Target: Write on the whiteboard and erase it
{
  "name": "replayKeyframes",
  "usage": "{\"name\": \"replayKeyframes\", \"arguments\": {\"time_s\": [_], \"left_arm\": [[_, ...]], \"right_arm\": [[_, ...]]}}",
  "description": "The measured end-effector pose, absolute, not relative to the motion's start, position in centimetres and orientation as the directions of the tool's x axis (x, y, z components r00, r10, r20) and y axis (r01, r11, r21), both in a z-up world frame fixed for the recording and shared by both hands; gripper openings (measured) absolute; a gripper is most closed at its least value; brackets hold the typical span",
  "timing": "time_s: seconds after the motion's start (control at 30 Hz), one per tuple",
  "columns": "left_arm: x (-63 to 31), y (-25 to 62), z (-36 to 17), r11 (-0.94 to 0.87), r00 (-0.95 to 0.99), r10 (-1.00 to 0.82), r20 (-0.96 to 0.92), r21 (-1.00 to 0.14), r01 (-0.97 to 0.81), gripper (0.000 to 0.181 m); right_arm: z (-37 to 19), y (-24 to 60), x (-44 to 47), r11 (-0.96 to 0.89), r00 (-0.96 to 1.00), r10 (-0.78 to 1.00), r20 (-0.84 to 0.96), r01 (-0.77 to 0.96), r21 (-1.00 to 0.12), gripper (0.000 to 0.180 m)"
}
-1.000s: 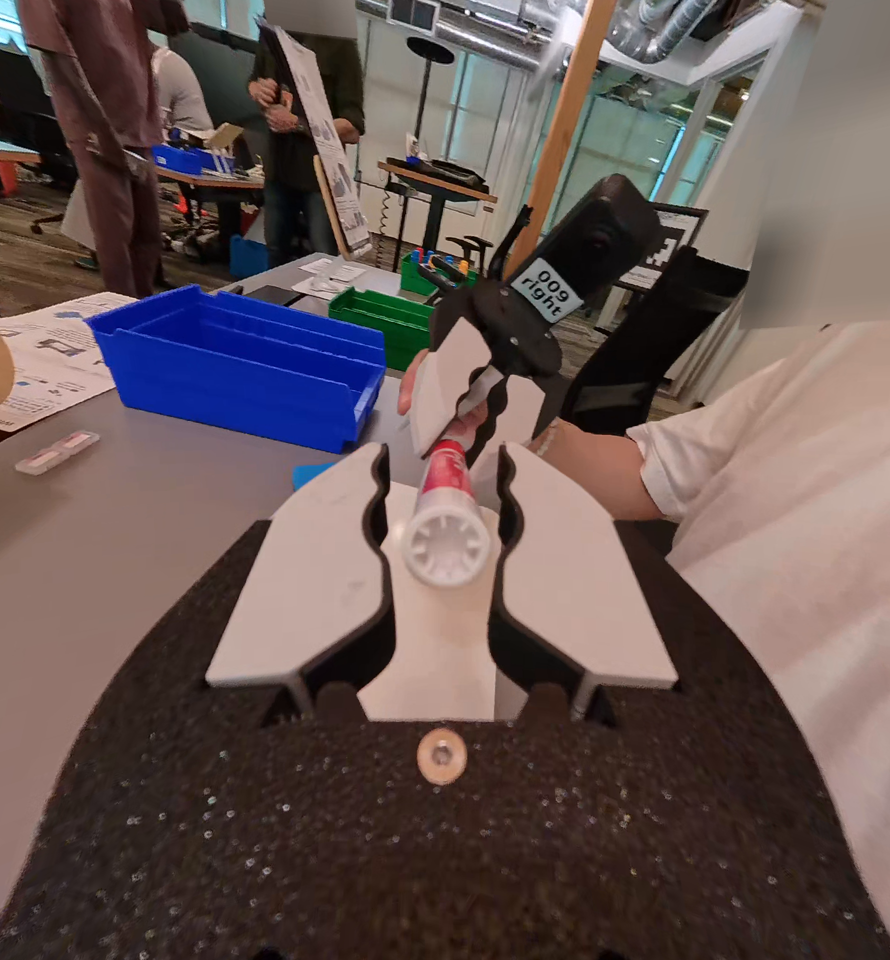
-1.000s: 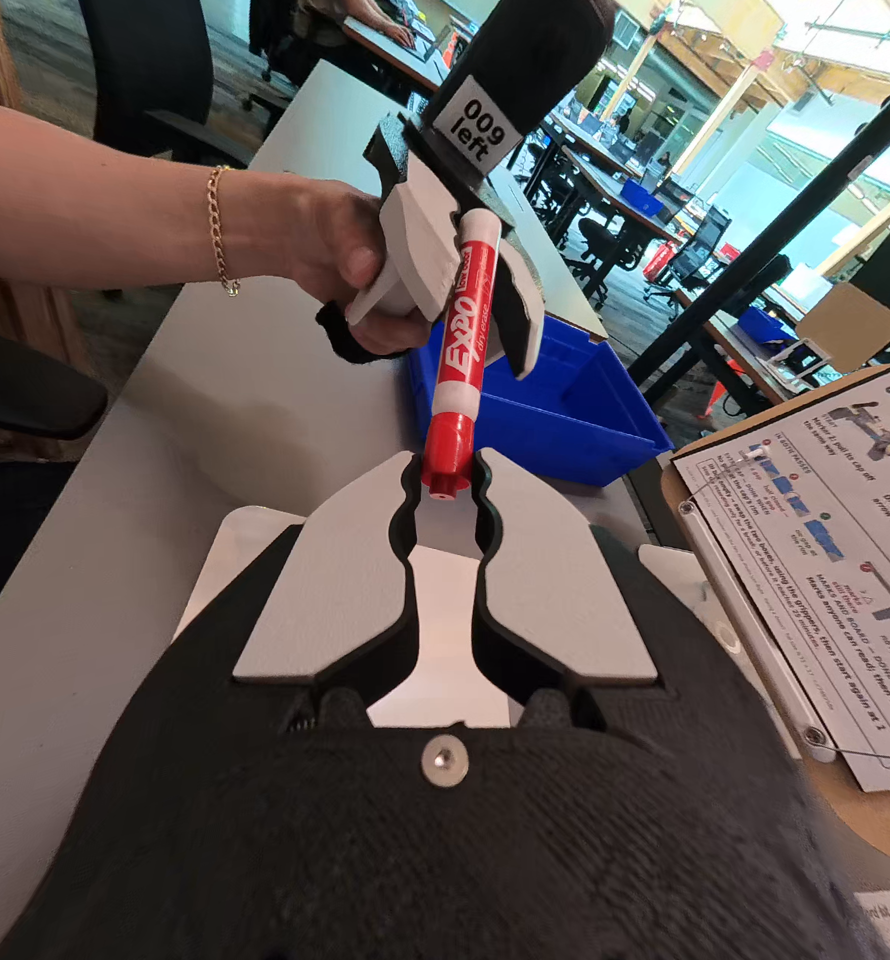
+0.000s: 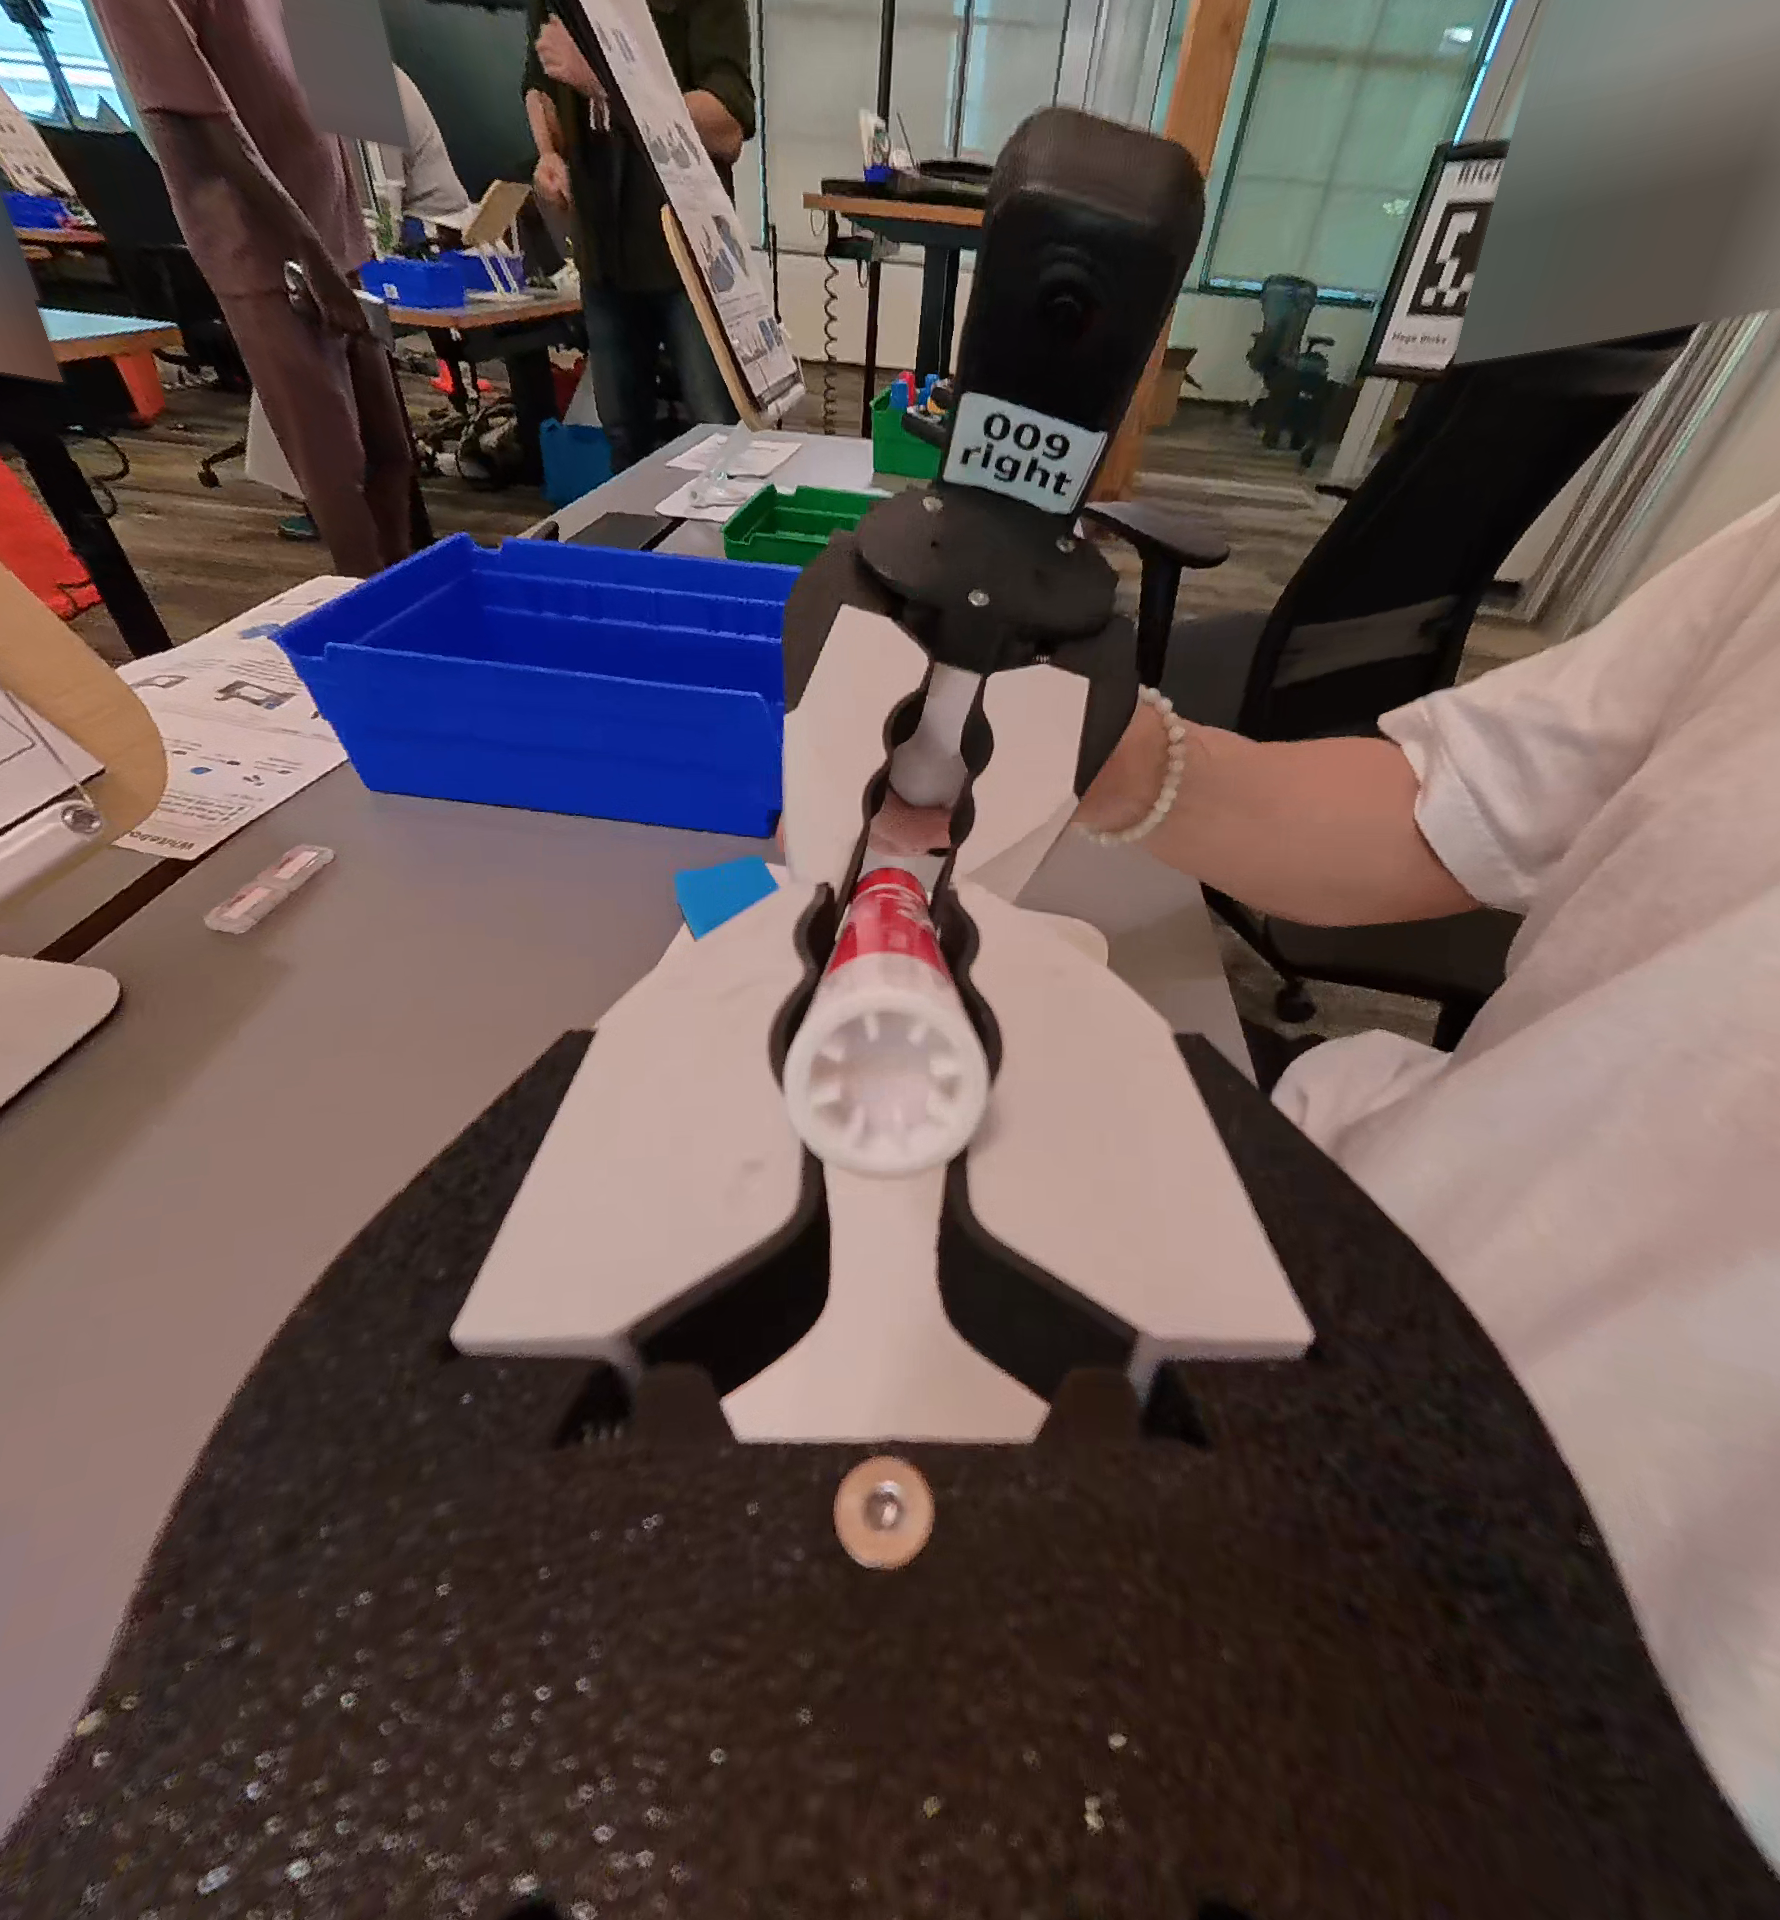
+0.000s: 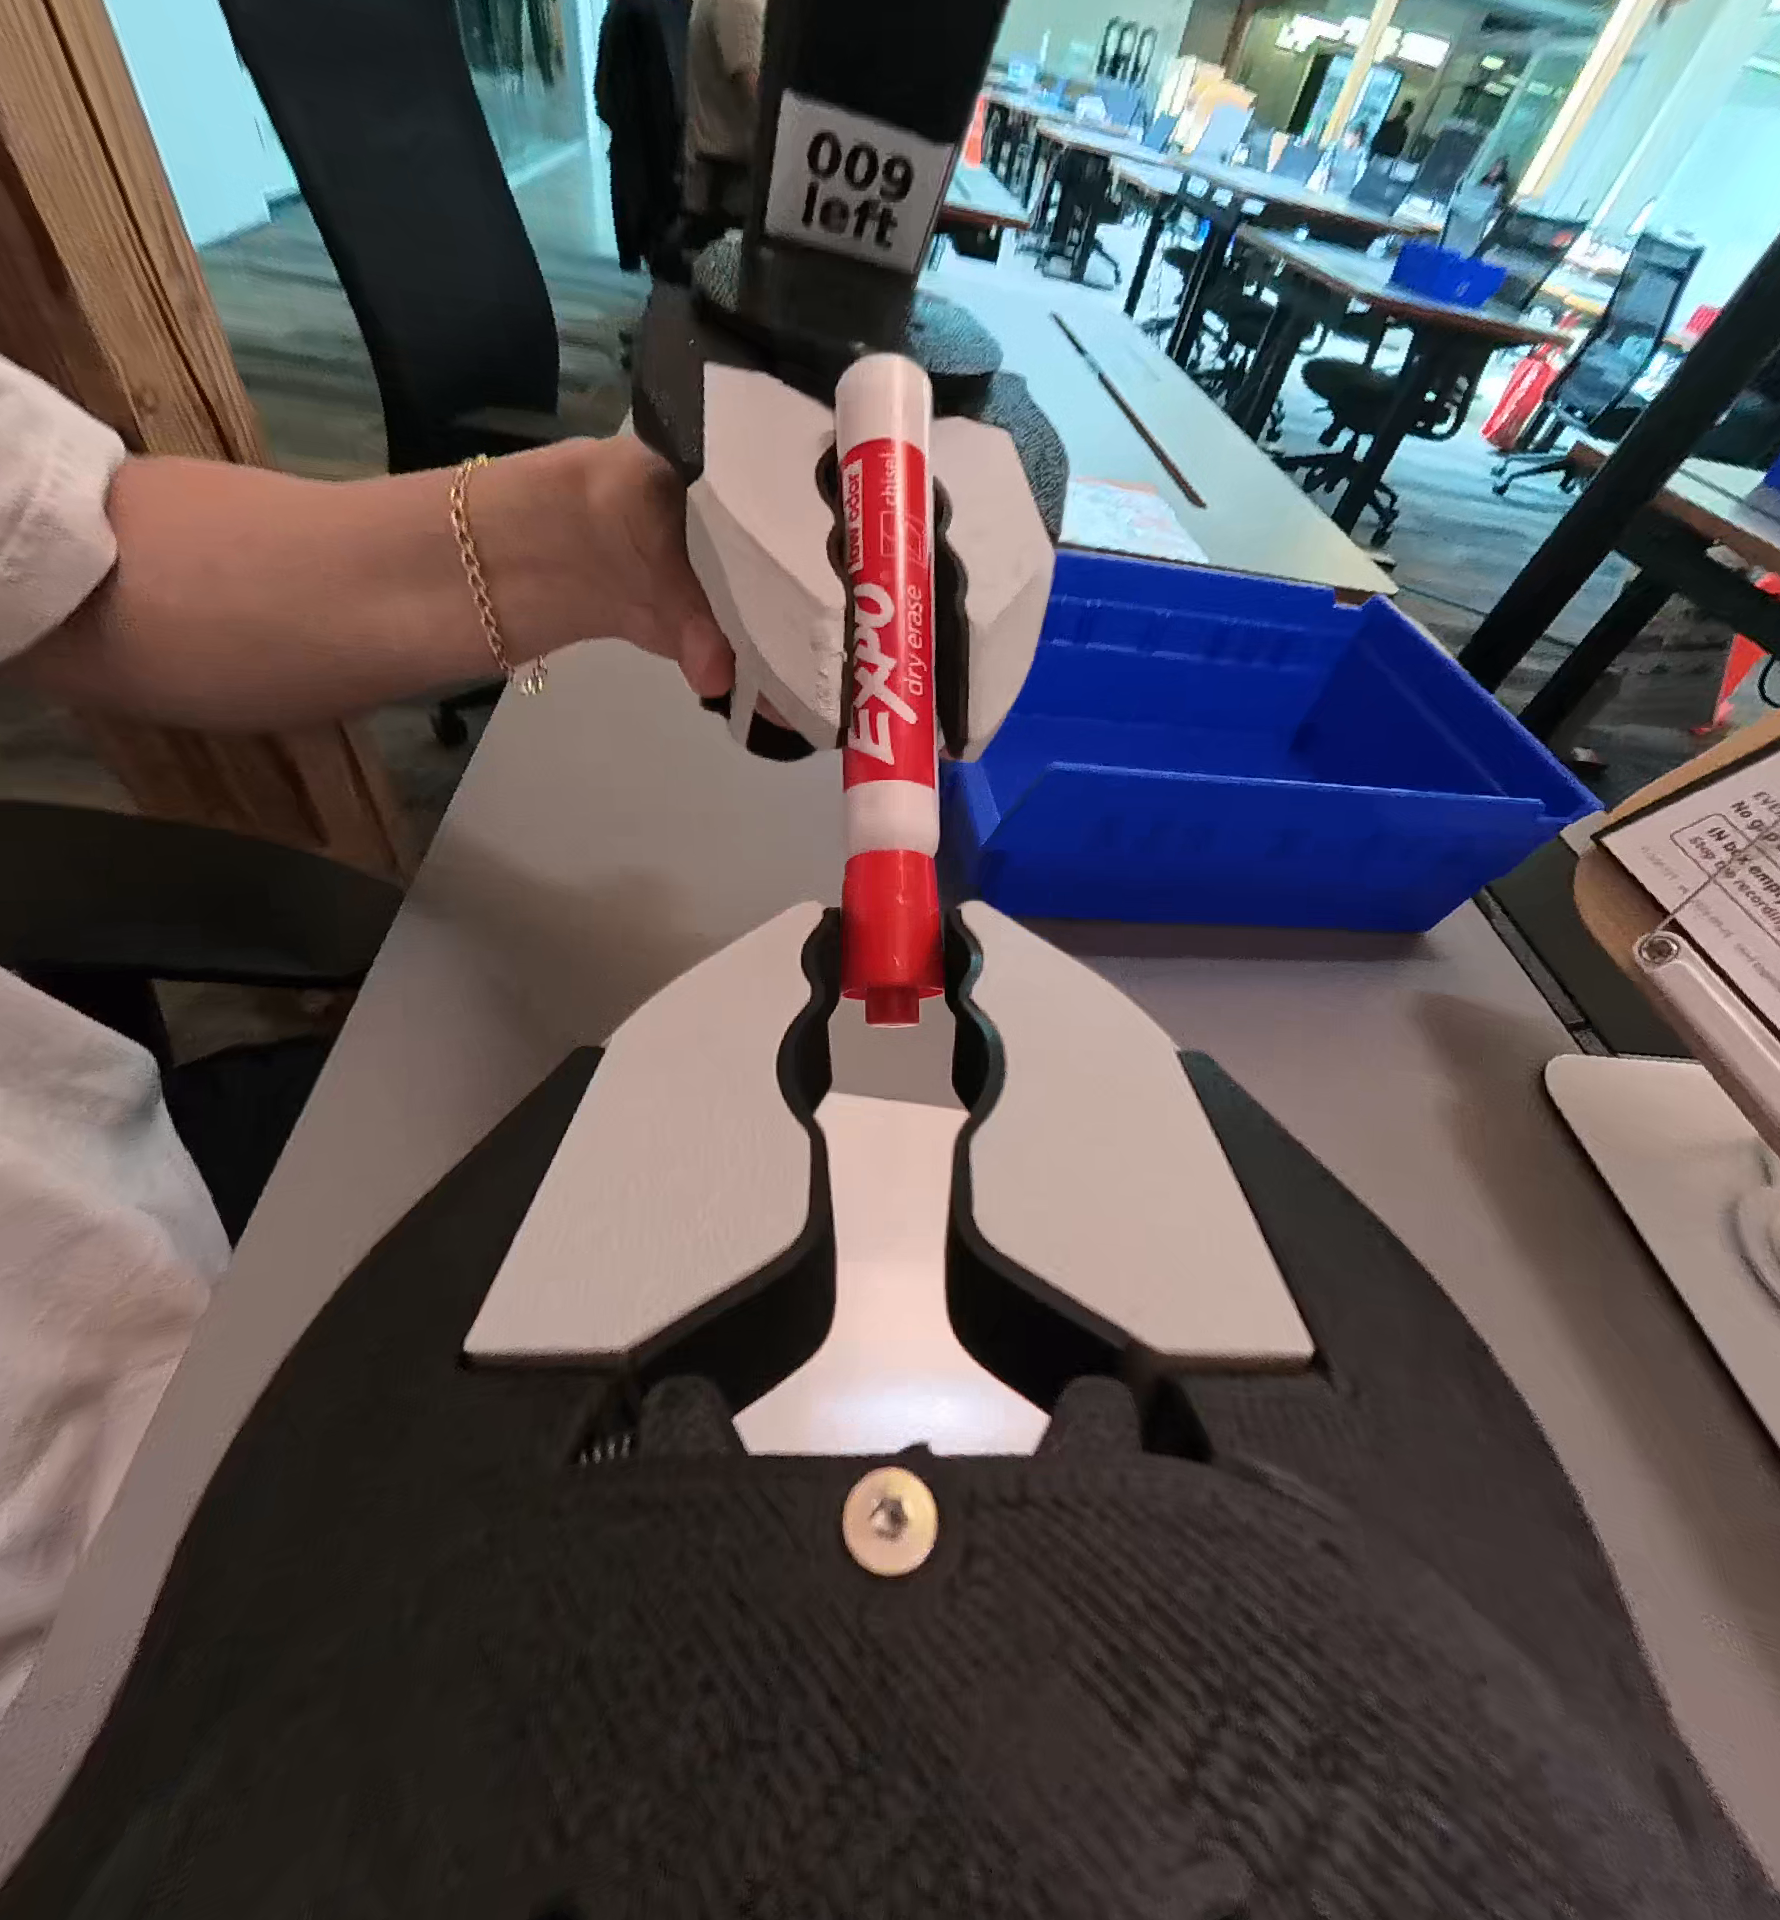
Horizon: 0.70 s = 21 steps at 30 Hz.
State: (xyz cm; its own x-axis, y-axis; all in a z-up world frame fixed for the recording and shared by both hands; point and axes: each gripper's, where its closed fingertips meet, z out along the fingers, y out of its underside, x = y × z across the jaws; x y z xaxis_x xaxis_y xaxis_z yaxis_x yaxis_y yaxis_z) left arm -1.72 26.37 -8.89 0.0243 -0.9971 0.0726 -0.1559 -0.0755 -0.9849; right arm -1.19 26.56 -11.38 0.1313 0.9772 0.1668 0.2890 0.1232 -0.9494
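- Left gripper [image 3: 881,925] fingers [image 3: 657,1143] clenched around the barrel of a red dry-erase marker [image 4: 886,665]; the marker's open white back end points at the left wrist camera.
- Right gripper [image 4: 891,961] fingers [image 4: 657,1143] closed on the marker's red cap [image 4: 888,925], cap tip poking between them. The two grippers face each other in the air above the desk [image 3: 346,1039].
- Progress, as I judge it: early. Cap looks seated on the barrel, so uncapping is the step in hand. Writing and erasing both left.
- Whiteboard itself not clearly made out in either view. A white flat plate [image 4: 1696,1195] with a round pad on it lies at desk right under a stand holding an instruction sheet [image 4: 1779,862]; cannot tell if the plate is the board.
- Around: blue bin [image 4: 1229,758] just behind the grippers, green bin [image 3: 792,520] farther back, small blue square [image 3: 725,894] on the desk near the fingers, clear little case [image 3: 268,888] to the left, printed sheet [image 3: 231,748].
- In the way: blue bin sits close behind the pull line; stand and plate crowd one side. People stand well apart in the background.
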Motion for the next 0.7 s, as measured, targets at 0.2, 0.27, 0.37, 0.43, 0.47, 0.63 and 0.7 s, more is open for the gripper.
{"name": "replayKeyframes", "arguments": {"time_s": [0.2,0.27,0.37,0.43,0.47,0.63,0.7], "left_arm": [[-1.4,27.0,-9.7,-0.128,0.069,-0.991,0.119,-0.98,-0.151,0.019],[-0.9,28.1,-10.0,-0.326,0.129,-0.941,0.314,-0.942,-0.078,0.019],[-0.6,28.6,-11.0,-0.475,0.094,-0.877,0.471,-0.88,-0.018,0.019],[-0.5,27.9,-12.0,-0.249,0.116,-0.965,0.236,-0.961,-0.118,0.019],[-0.3,27.4,-12.2,-0.142,0.122,-0.985,0.123,-0.976,-0.163,0.019],[0.5,28.3,-13.2,-0.345,0.198,-0.928,0.317,-0.93,-0.127,0.019],[-1.3,30.4,-12.7,-0.408,0.27,-0.877,0.397,-0.913,0.018,0.02]], "right_arm": [[-12.5,27.9,-0.4,0.308,0.226,0.847,0.481,0.53,-0.791,0.019],[-12.5,29.1,0.5,0.412,0.224,0.641,0.734,0.706,-0.576,0.019],[-13.8,29.2,0.9,0.342,0.249,0.677,0.692,0.727,-0.596,0.019],[-15.1,28.3,0.9,0.161,0.283,0.887,0.366,0.553,-0.818,0.019],[-15.3,28.1,1.1,0.11,0.282,0.918,0.279,0.495,-0.862,0.019],[-16.3,29.4,2.4,0.251,0.295,0.727,0.62,0.725,-0.641,0.018],[-17.7,32.0,7.2,0.13,0.327,0.617,0.715,0.854,-0.503,0.019]]}}
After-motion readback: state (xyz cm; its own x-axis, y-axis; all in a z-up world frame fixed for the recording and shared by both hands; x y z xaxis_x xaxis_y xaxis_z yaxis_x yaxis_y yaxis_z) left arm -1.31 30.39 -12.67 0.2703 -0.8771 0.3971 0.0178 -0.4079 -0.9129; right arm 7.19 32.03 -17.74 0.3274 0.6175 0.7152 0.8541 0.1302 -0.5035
